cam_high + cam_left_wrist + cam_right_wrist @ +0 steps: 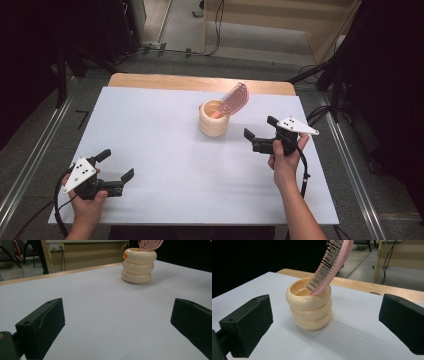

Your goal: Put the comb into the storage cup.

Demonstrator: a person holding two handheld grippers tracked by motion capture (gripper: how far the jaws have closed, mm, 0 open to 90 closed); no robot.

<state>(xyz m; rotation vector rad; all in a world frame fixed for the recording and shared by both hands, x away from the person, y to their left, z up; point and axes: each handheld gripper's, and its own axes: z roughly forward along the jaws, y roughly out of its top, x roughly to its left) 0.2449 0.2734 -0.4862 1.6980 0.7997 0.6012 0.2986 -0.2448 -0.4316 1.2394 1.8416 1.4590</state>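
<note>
From above, the right gripper (257, 131) is hovering released just beside the cup (214, 119), where a pink brush (235, 98) is leaning on the rim. The left gripper (116, 165), also released, is resting well apart.

Looking along the left gripper (117, 322), the cup (138, 266) is standing far ahead.

Along the right gripper (324, 325), the cup (310, 306) is standing near, between the jaws, holding the brush (329, 263) handle-down.

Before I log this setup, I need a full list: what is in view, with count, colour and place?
Holder: one, cream, three stacked rings, upright on the far middle of the table.
Hairbrush: one, pink, handle down in the holder, head leaning out over its rim.
Table: one, white top, wooden strip along its far edge.
Cables: several, black, on the floor beyond the table.
Left gripper: one, black, jaws open, near left corner, holding nothing.
Right gripper: one, black, jaws open, right of the holder, apart from it.
</note>
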